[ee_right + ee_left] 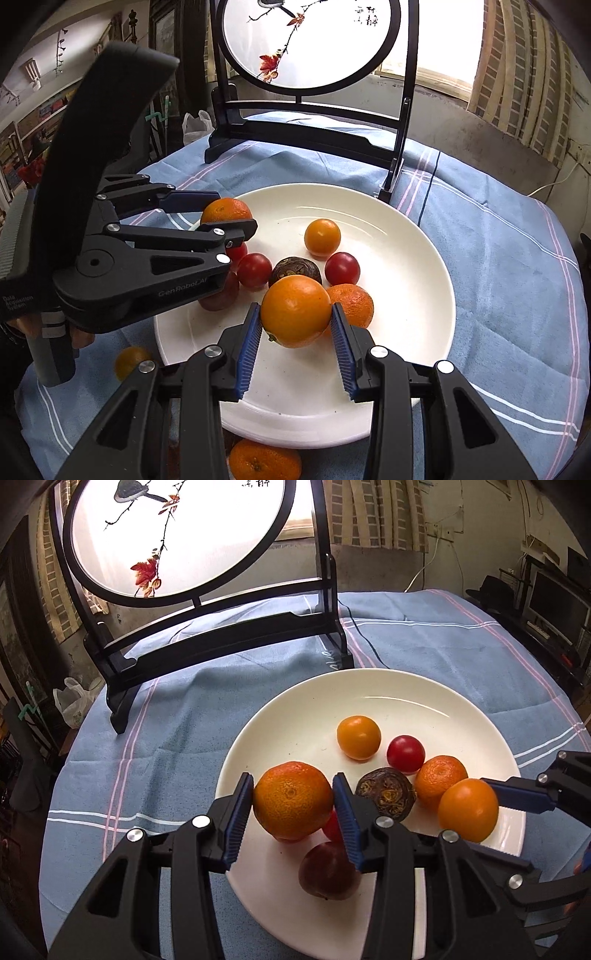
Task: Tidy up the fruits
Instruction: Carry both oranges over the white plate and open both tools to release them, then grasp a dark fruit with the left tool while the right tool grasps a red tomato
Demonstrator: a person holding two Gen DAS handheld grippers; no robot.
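Observation:
A white plate (369, 694) (406, 258) on the blue cloth holds several fruits: a yellow-orange fruit (358, 737), red tomatoes (254, 270), a tangerine (439, 779), a dark wrinkled fruit (386, 792) and a dark red plum (328, 871). My left gripper (293, 794) has a large tangerine (292, 799) between its blue pads, which touch both of its sides, over the plate's left part. My right gripper (295, 317) has a smooth orange (295, 311) (467, 808) in the same way, low over the plate's near side.
A black wooden stand with a round painted screen (177, 535) (310, 40) rises behind the plate. A small orange fruit (129, 362) and a tangerine (264, 461) lie on the cloth beside the plate's near rim. A thin cable (364, 635) runs across the cloth.

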